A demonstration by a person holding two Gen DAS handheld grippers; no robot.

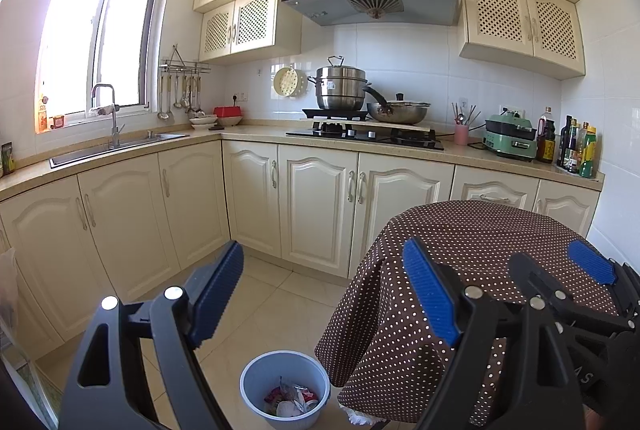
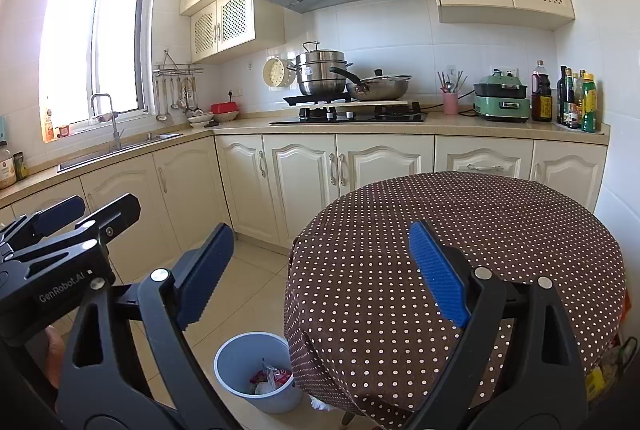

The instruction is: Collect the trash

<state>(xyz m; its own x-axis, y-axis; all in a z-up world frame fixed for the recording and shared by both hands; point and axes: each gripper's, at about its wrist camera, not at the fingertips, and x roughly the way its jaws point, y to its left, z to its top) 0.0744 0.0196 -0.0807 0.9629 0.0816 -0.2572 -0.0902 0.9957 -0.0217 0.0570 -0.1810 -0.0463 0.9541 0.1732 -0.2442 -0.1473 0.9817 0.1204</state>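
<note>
A pale blue bin (image 1: 285, 388) stands on the tiled floor beside a round table with a brown dotted cloth (image 1: 472, 234). Crumpled wrappers (image 1: 291, 401) lie inside the bin. It also shows in the right wrist view (image 2: 256, 370), with wrappers (image 2: 270, 378) in it. My left gripper (image 1: 324, 286) is open and empty, held above the bin and the table's left edge. My right gripper (image 2: 322, 262) is open and empty above the table's near edge (image 2: 460, 214). The right gripper shows at the right in the left wrist view (image 1: 560, 270); the left shows at the left in the right wrist view (image 2: 84, 214).
Cream cabinets (image 1: 312, 206) run along the back and left. The counter holds a sink (image 1: 116, 146), a hob with pots (image 1: 360, 102), a green cooker (image 1: 510, 138) and bottles (image 1: 578, 150). A window (image 1: 104, 30) is at the left. Bags hang at the table's right (image 2: 608, 362).
</note>
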